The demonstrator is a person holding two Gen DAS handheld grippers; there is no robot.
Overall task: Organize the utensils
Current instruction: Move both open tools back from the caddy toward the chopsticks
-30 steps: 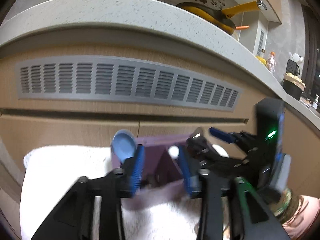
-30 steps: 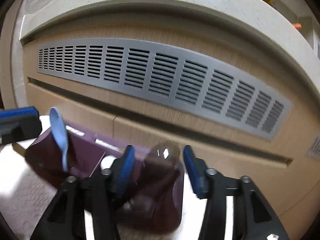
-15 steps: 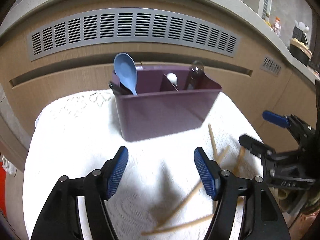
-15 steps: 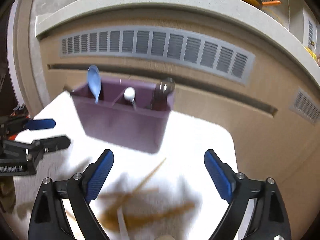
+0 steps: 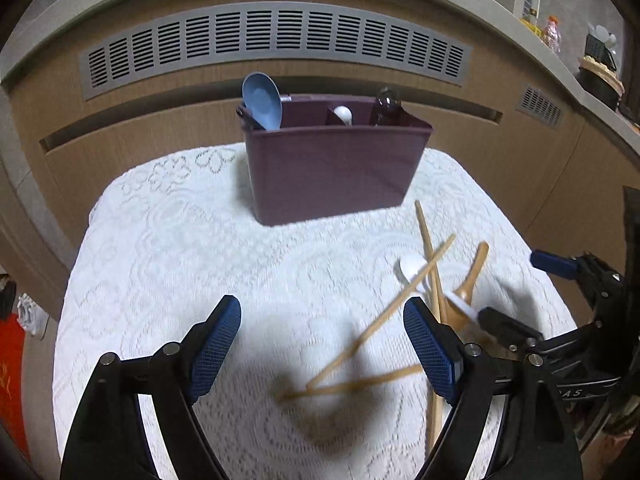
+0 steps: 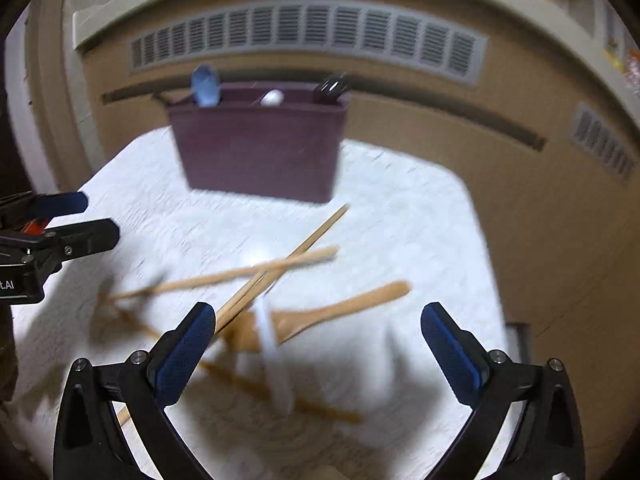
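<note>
A dark purple utensil holder (image 5: 336, 168) stands at the back of the white lace cloth (image 5: 180, 264); it also shows in the right wrist view (image 6: 260, 152). In it stand a blue spoon (image 5: 262, 100), a white spoon (image 5: 343, 114) and a dark utensil (image 5: 386, 106). Wooden chopsticks (image 5: 384, 316), a wooden spoon (image 5: 470, 284) and a white spoon (image 5: 412, 268) lie loose on the cloth at the right; in the right wrist view the chopsticks (image 6: 280, 268) and wooden spoon (image 6: 336, 308) lie just ahead. My left gripper (image 5: 322, 344) is open and empty. My right gripper (image 6: 316, 348) is open and empty above the pile.
A wooden cabinet front with a grey vent grille (image 5: 276, 36) rises behind the table under a stone counter. The cloth's edges drop off at left and right. The right gripper (image 5: 532, 300) shows at the right edge of the left wrist view.
Both grippers have pulled back from the holder toward me and opened wide. The loose chopsticks and spoons have come into view.
</note>
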